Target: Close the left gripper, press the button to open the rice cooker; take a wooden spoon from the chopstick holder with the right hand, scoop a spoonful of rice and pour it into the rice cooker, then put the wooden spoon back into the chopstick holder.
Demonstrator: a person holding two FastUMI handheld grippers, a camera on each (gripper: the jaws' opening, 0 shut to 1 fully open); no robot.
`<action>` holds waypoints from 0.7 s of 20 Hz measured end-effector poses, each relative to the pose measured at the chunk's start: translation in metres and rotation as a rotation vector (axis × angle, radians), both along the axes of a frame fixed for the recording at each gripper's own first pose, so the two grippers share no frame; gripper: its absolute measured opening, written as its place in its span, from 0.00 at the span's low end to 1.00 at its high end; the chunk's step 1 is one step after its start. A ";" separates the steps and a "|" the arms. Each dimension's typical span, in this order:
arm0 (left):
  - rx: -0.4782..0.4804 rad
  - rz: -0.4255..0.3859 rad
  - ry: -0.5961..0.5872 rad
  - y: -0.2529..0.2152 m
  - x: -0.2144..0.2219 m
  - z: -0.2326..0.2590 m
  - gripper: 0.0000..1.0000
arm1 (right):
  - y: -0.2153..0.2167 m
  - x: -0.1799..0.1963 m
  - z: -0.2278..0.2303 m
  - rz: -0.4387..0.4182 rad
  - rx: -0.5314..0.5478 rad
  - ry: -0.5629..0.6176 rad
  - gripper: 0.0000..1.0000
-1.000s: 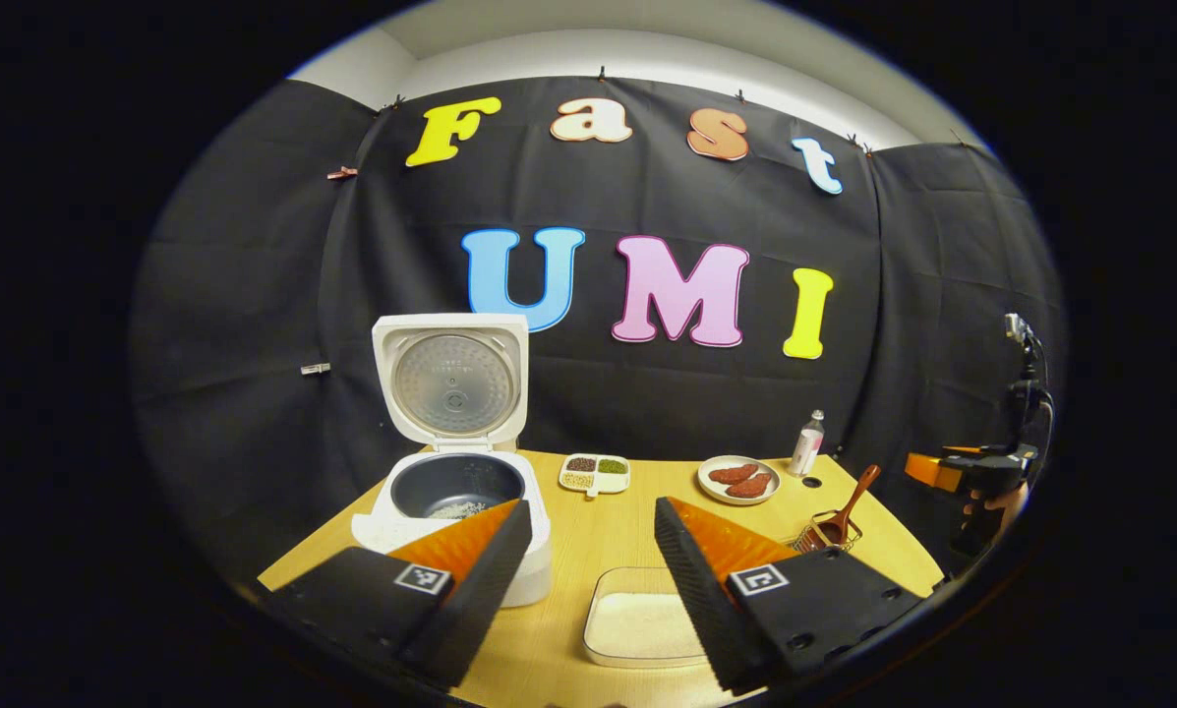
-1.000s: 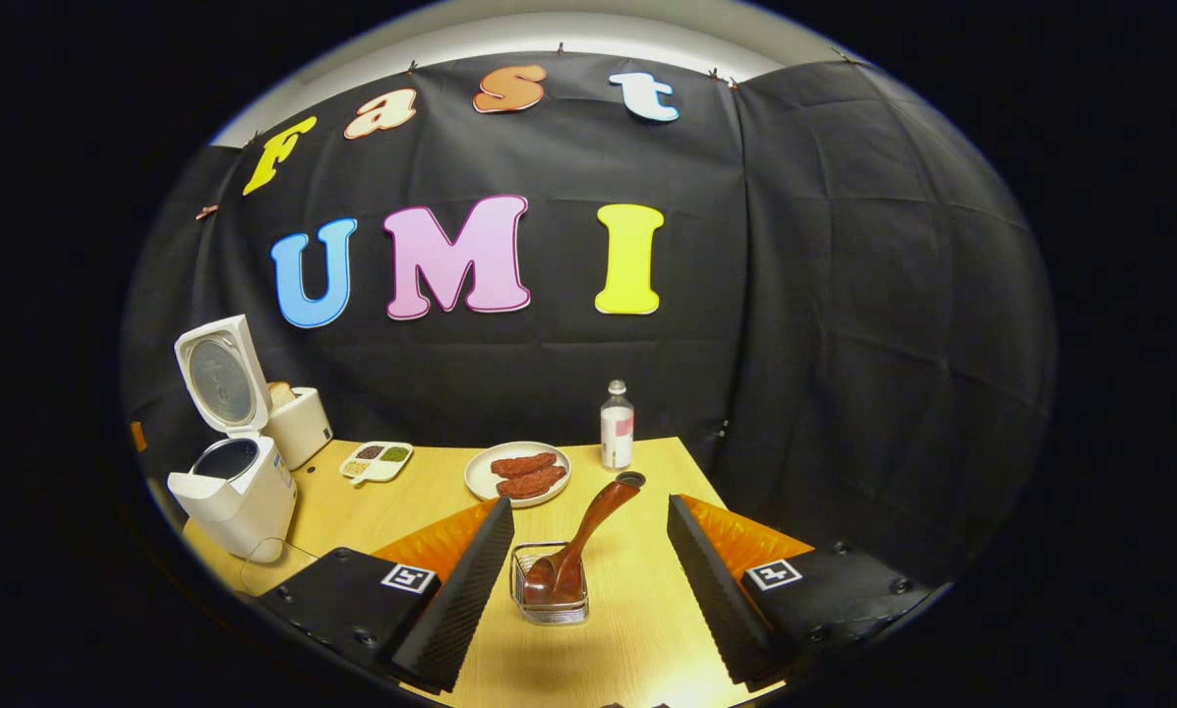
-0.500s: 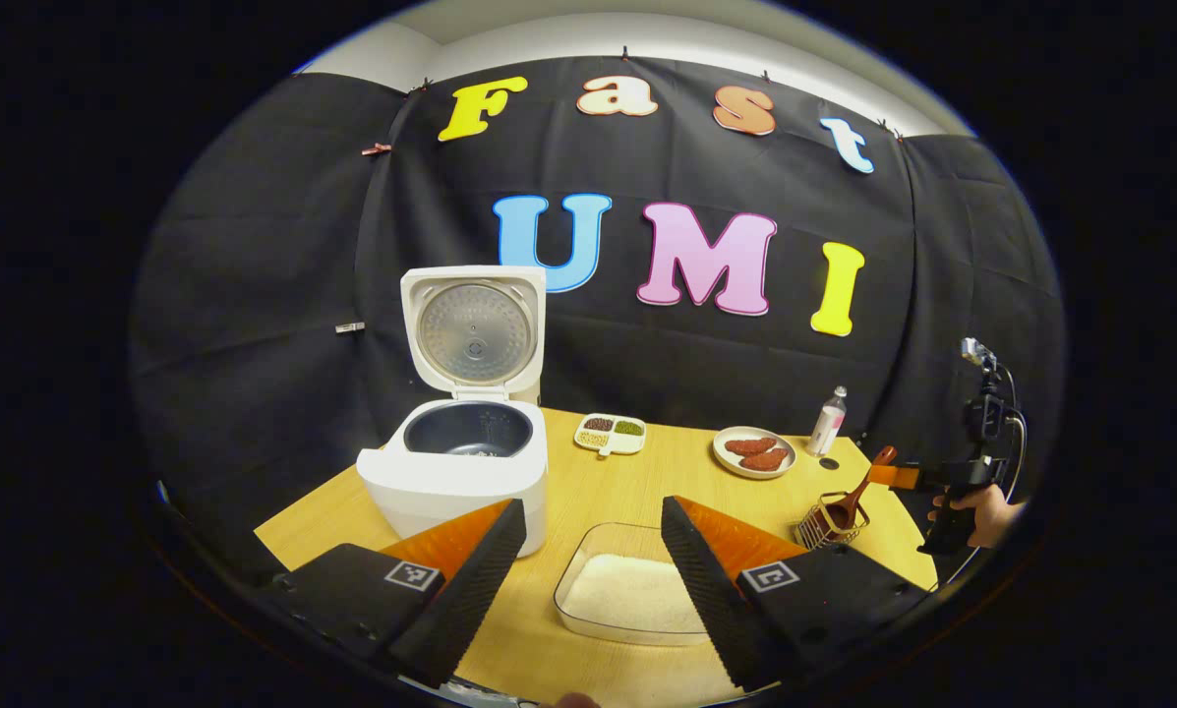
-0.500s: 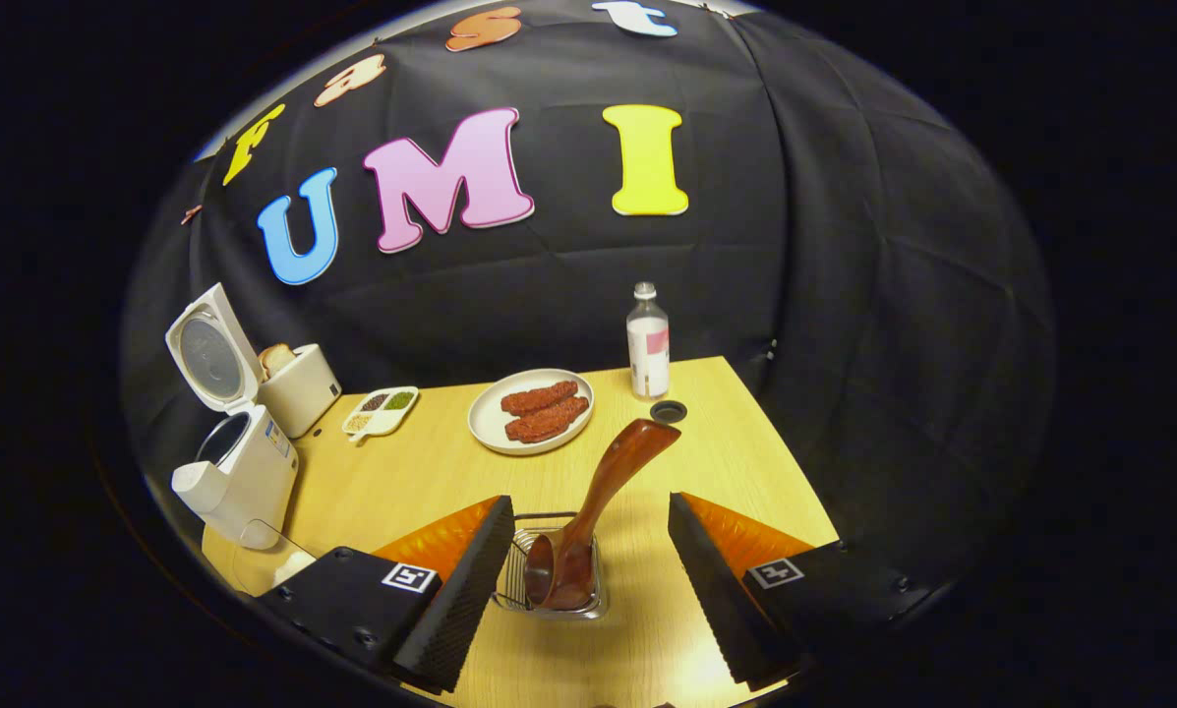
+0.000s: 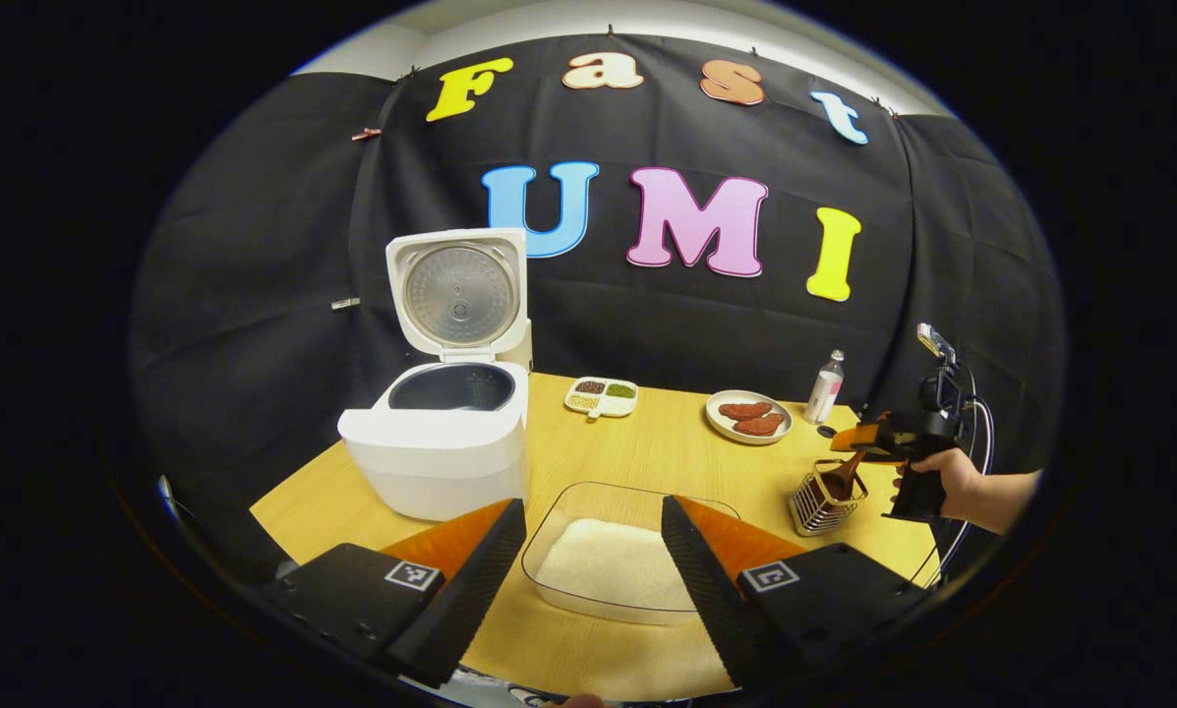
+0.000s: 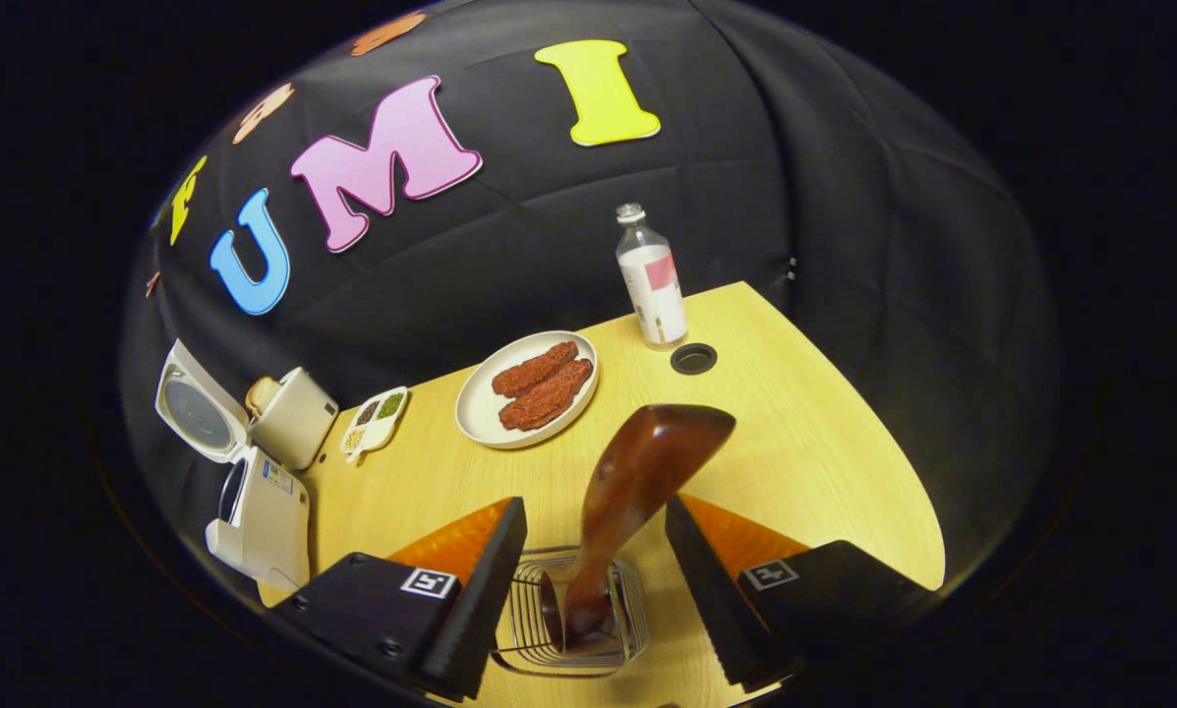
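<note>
The white rice cooker (image 5: pixel 441 447) stands on the table's left with its lid up; in the right gripper view it sits far left (image 6: pixel 259 511). A clear tray of rice (image 5: pixel 613 565) lies just ahead of my left gripper (image 5: pixel 593 560), which is open and holds nothing. The wooden spoon (image 6: pixel 627 497) stands bowl-down in the wire chopstick holder (image 6: pixel 573 624), its handle leaning up between the fingers of my right gripper (image 6: pixel 593 580), which is open around it without touching. From the left gripper view, the right gripper (image 5: pixel 868 440) hangs over the holder (image 5: pixel 824 495), held by a hand (image 5: pixel 947 482).
At the back of the table are a plate of red sausages (image 6: pixel 529 388), a small divided dish of beans (image 6: pixel 374 418), a bottle (image 6: pixel 652 280) and a round cable hole (image 6: pixel 693 358). A toaster (image 6: pixel 288 418) with bread stands behind the cooker.
My right gripper has come down and forward over the holder, so the spoon handle now stands between its fingers. My left gripper has drawn back and lowered slightly.
</note>
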State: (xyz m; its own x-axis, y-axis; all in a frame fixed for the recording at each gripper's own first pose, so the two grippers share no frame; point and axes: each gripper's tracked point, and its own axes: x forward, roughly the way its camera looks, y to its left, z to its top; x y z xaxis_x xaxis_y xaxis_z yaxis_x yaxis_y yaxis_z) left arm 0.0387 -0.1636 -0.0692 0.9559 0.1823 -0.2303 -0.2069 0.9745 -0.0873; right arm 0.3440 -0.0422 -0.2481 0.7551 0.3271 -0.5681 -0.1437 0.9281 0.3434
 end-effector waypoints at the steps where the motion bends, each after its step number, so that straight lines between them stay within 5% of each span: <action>1: 0.001 0.000 0.002 -0.001 0.001 -0.001 0.95 | 0.004 0.002 -0.001 0.000 0.011 0.002 0.85; 2: 0.000 0.000 0.006 -0.001 0.001 -0.003 0.96 | 0.007 0.005 -0.002 -0.004 0.025 0.006 0.63; 6: -0.048 -0.007 0.012 -0.004 -0.001 -0.012 0.96 | 0.005 0.008 -0.008 -0.049 0.039 0.046 0.22; 14: -0.065 -0.036 0.019 0.011 -0.023 -0.028 0.96 | -0.003 -0.015 0.045 -0.040 -0.001 -0.066 0.16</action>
